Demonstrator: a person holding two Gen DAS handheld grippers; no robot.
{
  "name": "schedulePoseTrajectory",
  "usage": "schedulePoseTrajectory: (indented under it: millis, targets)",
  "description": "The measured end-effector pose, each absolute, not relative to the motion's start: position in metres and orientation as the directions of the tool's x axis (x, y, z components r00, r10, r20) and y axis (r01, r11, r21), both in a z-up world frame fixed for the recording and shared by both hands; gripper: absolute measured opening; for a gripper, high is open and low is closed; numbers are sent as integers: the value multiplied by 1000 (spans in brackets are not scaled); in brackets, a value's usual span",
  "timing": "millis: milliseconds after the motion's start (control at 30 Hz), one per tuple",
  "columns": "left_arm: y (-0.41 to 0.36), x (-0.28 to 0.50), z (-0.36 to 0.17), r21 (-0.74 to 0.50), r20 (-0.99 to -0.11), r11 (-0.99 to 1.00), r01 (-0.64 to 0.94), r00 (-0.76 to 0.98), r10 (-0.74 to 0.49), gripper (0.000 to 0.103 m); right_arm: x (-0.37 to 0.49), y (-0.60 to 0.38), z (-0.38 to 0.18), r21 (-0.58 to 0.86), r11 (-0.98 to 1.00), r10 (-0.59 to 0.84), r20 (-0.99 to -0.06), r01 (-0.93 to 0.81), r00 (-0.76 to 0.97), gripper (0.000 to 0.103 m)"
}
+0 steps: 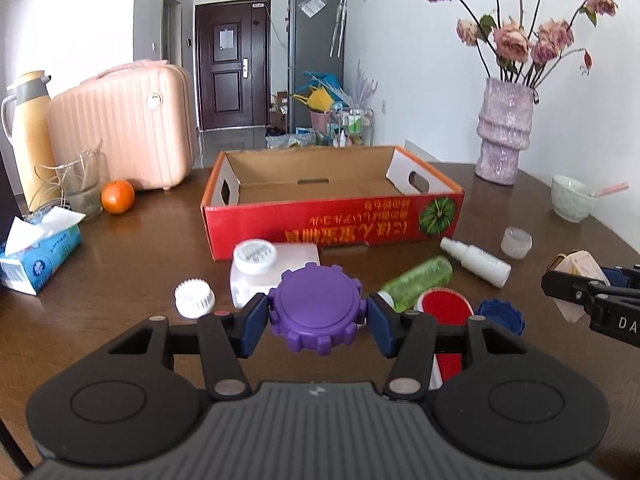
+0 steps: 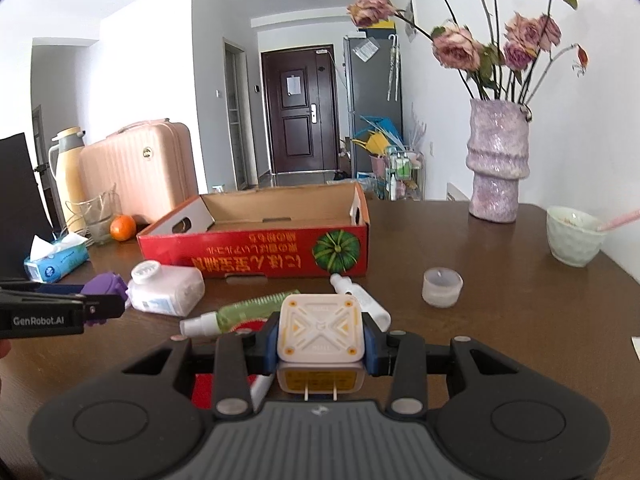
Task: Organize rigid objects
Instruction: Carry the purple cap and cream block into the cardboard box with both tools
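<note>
My left gripper point(image 1: 317, 316) is shut on a purple toothed cap point(image 1: 316, 310), held above the table in front of the open red cardboard box point(image 1: 332, 216). My right gripper point(image 2: 321, 336) is shut on a white-and-yellow plug adapter point(image 2: 322, 330), prongs toward the camera; the adapter point(image 1: 576, 270) shows at the right edge of the left wrist view. On the table lie a white pill bottle point(image 1: 276, 264), a green spray bottle point(image 1: 420, 280), a white spray bottle point(image 1: 476, 260), a small white ribbed cap point(image 1: 194, 298), a red-topped lid point(image 1: 444, 306) and a blue toothed cap point(image 1: 502, 314).
A small frosted candle jar point(image 2: 442, 286), a pale bowl point(image 2: 574, 236) with a pink spoon and a lilac vase point(image 2: 498, 160) of dried roses stand on the right. At the left are a tissue pack point(image 1: 38, 258), an orange point(image 1: 117, 196), a glass jug point(image 1: 82, 184), a pink case point(image 1: 124, 128) and a thermos point(image 1: 30, 136).
</note>
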State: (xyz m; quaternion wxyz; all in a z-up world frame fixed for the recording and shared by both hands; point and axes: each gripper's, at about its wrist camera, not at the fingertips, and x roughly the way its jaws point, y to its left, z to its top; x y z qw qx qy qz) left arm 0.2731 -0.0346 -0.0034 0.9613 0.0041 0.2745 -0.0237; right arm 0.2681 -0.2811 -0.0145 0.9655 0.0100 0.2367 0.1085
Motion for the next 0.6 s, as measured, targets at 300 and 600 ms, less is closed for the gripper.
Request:
schedulePoseTrajectory:
  millis: [300,600]
  targets:
    - [-29,288,17,-20,-488,998,55,871,-57,55,287,-267,4,59,973,226,-434,-223,872,38]
    - [-25,312,32,-48,-455,998,50,888,-67,55,316,-250,16,47,968,243,-419,-246,875,38]
